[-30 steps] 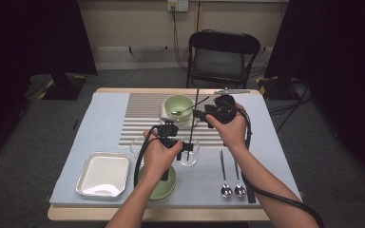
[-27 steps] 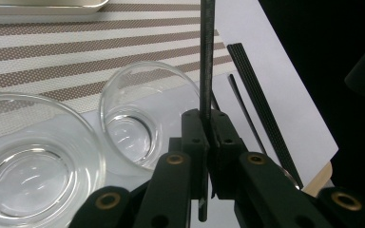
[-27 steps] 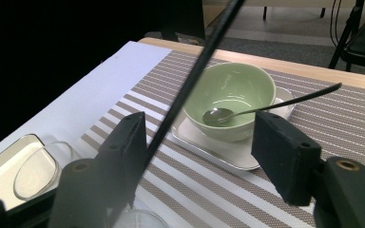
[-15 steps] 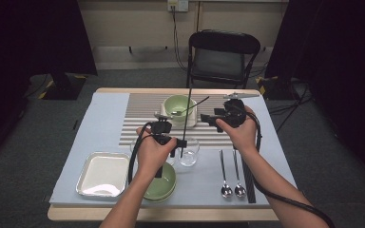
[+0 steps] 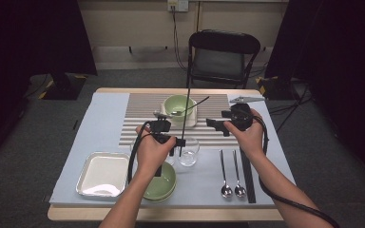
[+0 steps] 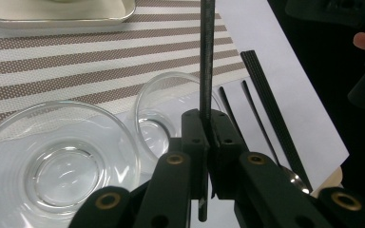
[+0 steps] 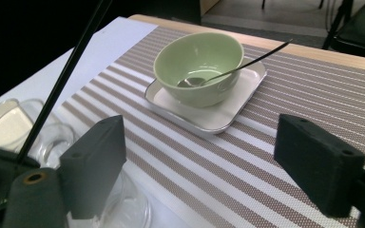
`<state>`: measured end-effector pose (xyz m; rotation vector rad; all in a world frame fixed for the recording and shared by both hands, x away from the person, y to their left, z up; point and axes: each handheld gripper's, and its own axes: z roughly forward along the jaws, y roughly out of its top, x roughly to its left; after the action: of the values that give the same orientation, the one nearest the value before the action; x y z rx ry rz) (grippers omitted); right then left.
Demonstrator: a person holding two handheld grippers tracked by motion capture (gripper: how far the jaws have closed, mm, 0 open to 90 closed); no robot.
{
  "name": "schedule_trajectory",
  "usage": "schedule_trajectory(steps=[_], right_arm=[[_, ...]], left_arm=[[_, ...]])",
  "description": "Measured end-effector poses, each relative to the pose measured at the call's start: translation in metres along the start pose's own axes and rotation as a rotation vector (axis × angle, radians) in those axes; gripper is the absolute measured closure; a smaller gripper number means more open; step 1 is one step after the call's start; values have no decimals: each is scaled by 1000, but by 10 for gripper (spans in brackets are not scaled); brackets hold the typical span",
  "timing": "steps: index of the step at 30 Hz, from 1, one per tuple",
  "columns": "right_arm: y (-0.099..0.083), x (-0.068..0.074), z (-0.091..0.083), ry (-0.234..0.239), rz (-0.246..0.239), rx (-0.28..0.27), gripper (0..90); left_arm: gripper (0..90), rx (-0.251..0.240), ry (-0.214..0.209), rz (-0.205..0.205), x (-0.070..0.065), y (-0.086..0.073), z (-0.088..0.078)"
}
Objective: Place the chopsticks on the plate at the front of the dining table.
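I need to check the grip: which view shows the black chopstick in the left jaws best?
The left gripper view: the chopstick stands upright, pinched between the shut jaws. The high view shows it as a thin line rising from the left gripper. The right gripper view shows its shaft slanting past.

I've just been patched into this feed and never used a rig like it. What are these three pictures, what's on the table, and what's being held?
No robot here: a person holds a hand gripper in each hand. The high view looks down on the table from the person's side; each gripper view comes from a camera riding on that gripper.

The left gripper is shut on an upright black chopstick above two glass bowls. The right gripper holds nothing; its fingers have just been opening.

On the blue mat lie a striped placemat, a green bowl holding a spoon on a square plate, a metal tray, stacked green bowls, two spoons and a second chopstick.
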<state>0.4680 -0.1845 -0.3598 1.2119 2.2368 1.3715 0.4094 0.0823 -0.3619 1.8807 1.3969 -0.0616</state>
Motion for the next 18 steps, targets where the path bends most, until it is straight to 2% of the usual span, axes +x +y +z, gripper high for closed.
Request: schedule_trajectory(steps=[2, 18], right_arm=[[-2, 0, 1, -11, -4, 6, 162], [-19, -12, 0, -6, -8, 25, 163]], left_arm=[[869, 0, 2, 0, 1, 0, -1], [869, 1, 14, -4, 5, 1, -7]])
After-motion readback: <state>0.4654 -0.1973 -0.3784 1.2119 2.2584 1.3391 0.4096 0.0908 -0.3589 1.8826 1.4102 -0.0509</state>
